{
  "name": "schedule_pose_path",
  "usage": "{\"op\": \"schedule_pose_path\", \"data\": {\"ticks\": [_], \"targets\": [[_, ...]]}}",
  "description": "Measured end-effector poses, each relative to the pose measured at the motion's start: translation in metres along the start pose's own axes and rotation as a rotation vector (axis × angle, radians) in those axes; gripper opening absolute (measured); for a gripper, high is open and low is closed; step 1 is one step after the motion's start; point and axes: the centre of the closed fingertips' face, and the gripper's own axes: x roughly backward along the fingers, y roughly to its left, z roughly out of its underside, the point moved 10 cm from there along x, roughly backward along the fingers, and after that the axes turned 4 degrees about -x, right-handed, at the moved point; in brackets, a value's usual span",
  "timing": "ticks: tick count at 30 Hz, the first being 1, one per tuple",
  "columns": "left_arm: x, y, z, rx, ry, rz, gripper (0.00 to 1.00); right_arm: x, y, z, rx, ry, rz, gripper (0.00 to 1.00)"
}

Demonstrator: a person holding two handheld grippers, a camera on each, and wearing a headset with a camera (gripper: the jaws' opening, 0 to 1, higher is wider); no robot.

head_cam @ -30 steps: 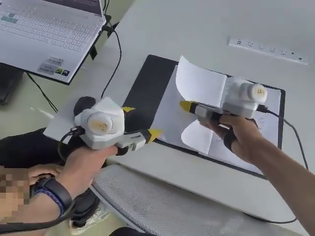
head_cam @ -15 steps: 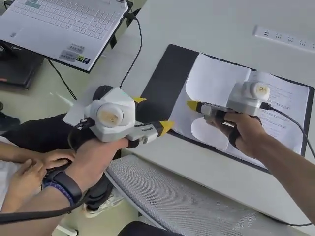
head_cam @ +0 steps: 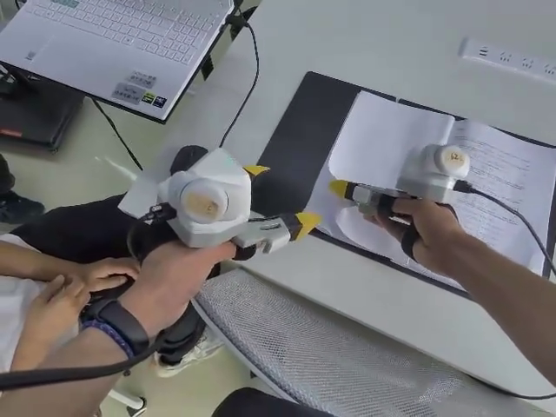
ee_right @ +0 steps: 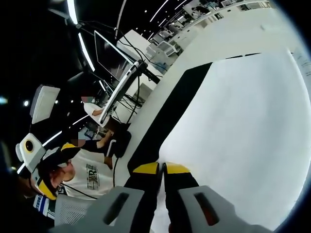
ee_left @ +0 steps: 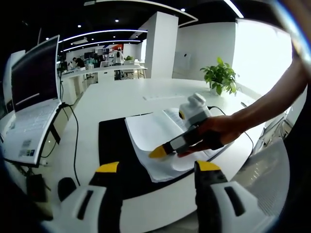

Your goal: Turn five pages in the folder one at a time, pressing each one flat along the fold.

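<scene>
**Black folder open on the bench, one page pinched**

Count first: one folder (head_cam: 295, 139), two hand-held grippers, one laptop (head_cam: 113, 43) and one power strip (head_cam: 512, 59).

The folder lies open and flat on the white bench (head_cam: 347, 43), near the edge closest to the person. Its long axis runs across the bench from the person's left to their right, a little skewed in the head view, and the fold crosses that axis. The left inside cover is bare black; printed sheets lie on the right half.

One page (head_cam: 382, 139) curls up over the left side of the paper stack, its free edge bowed above the black cover.

The right hand-held gripper (head_cam: 339, 188) points left across the folder, low over the paper. Its jaws are clenched together on the lower edge of that page (in its own view a white sliver sits between the yellow tips).

The left hand-held gripper (head_cam: 281, 197) hangs off the bench edge, just beside the folder's left corner. Its jaws are spread wide, holding nothing and touching nothing, and they point toward the folder.
</scene>
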Motion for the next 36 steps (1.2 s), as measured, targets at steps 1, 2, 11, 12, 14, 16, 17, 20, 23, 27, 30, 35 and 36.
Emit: {"op": "schedule_pose_path", "data": {"ticks": [1, 2, 11, 12, 14, 16, 17, 20, 23, 27, 30, 35, 36], "targets": [[0.000, 0.000, 0.000, 0.002, 0.001, 0.001, 0.59, -0.001, 0.002, 0.001, -0.003, 0.000, -0.001, 0.03], [0.000, 0.000, 0.000, 0.005, -0.001, 0.000, 0.59, -0.002, 0.004, 0.001, -0.001, 0.001, -0.001, 0.05], [0.001, 0.002, 0.003, 0.007, 0.000, -0.008, 0.58, -0.006, 0.004, 0.000, 0.029, 0.012, 0.021, 0.14], [0.001, 0.002, 0.003, 0.007, 0.000, -0.008, 0.58, -0.006, 0.005, 0.001, 0.033, 0.013, 0.020, 0.15], [0.001, 0.002, 0.003, 0.007, -0.002, -0.008, 0.58, -0.006, 0.008, 0.000, 0.043, 0.014, 0.015, 0.20], [0.001, 0.003, 0.003, 0.005, -0.004, -0.010, 0.58, -0.006, 0.010, 0.001, 0.049, 0.013, 0.008, 0.25], [0.000, 0.003, 0.003, 0.006, -0.005, -0.009, 0.58, -0.009, 0.006, 0.001, 0.050, 0.015, 0.002, 0.26], [-0.001, 0.004, 0.004, 0.006, -0.006, -0.010, 0.58, -0.014, 0.005, 0.002, 0.058, 0.018, -0.010, 0.25], [-0.002, 0.004, 0.003, 0.010, -0.008, -0.010, 0.58, -0.021, 0.000, 0.003, 0.059, 0.025, -0.018, 0.26], [-0.001, 0.004, 0.003, 0.009, -0.007, -0.010, 0.58, -0.025, -0.005, 0.001, 0.063, 0.024, -0.028, 0.27], [0.000, 0.003, 0.002, 0.010, -0.004, -0.008, 0.57, -0.020, 0.000, -0.003, 0.073, 0.009, -0.040, 0.28], [-0.007, 0.002, 0.001, 0.007, 0.003, 0.006, 0.56, -0.003, 0.013, -0.014, 0.111, -0.027, -0.054, 0.31], [-0.009, 0.002, 0.000, 0.007, 0.002, 0.010, 0.56, -0.001, 0.014, -0.017, 0.115, -0.033, -0.055, 0.32]]}}
